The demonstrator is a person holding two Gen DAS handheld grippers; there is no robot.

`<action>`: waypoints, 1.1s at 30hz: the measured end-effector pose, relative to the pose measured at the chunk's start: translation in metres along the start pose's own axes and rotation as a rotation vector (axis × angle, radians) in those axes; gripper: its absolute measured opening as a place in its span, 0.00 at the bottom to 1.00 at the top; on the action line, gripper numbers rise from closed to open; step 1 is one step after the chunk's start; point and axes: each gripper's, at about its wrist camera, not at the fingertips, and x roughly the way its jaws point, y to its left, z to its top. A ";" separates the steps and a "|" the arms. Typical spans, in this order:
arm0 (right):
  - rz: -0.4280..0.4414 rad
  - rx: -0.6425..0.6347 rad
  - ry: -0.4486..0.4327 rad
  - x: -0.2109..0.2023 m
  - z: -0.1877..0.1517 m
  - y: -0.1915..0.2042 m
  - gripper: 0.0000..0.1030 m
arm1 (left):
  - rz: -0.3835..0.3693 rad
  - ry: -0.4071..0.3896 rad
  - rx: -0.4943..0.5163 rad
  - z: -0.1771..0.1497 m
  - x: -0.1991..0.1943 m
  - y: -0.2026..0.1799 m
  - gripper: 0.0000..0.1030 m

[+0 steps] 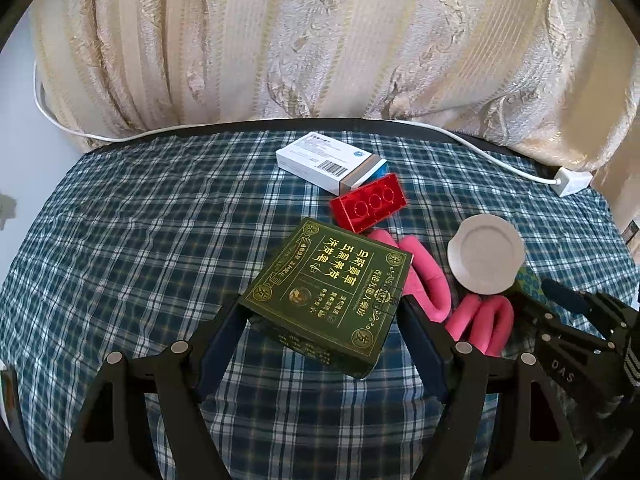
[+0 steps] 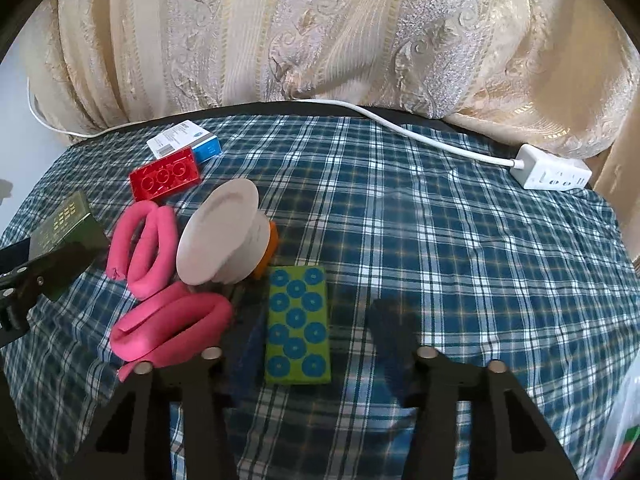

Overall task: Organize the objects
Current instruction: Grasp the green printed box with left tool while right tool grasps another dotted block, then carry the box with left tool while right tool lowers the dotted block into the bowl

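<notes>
My left gripper [image 1: 320,312] is shut on a dark green box with gold lettering [image 1: 328,292], held tilted just above the plaid cloth; the box shows at the left edge of the right wrist view [image 2: 66,224]. My right gripper [image 2: 316,320] is open, its fingers either side of a green block with blue circles [image 2: 298,324] that lies flat on the cloth. Between them lie pink foam loops [image 2: 160,280], a white round lidded container [image 2: 220,232] on its side, a red toy brick [image 2: 166,178] and a white medicine box [image 2: 186,142].
The table is covered with a blue plaid cloth [image 2: 440,260]. A cream curtain [image 2: 320,32] hangs behind it. A white power strip [image 2: 552,172] with its cable lies at the back right. A plastic bag [image 2: 624,432] shows at the lower right edge.
</notes>
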 end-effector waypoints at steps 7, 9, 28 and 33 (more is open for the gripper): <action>-0.009 0.023 0.005 -0.010 -0.011 -0.013 0.30 | -0.053 -0.003 0.004 -0.001 -0.011 -0.007 0.75; -0.007 0.040 0.010 -0.015 -0.016 -0.019 0.30 | -0.060 -0.009 0.013 -0.001 -0.014 -0.010 0.76; -0.022 0.222 -0.082 -0.098 -0.065 -0.079 0.30 | -0.115 -0.029 0.097 -0.011 -0.031 -0.052 0.75; -0.047 0.285 -0.121 -0.120 -0.079 -0.105 0.30 | -0.135 -0.025 0.116 -0.016 -0.036 -0.066 0.75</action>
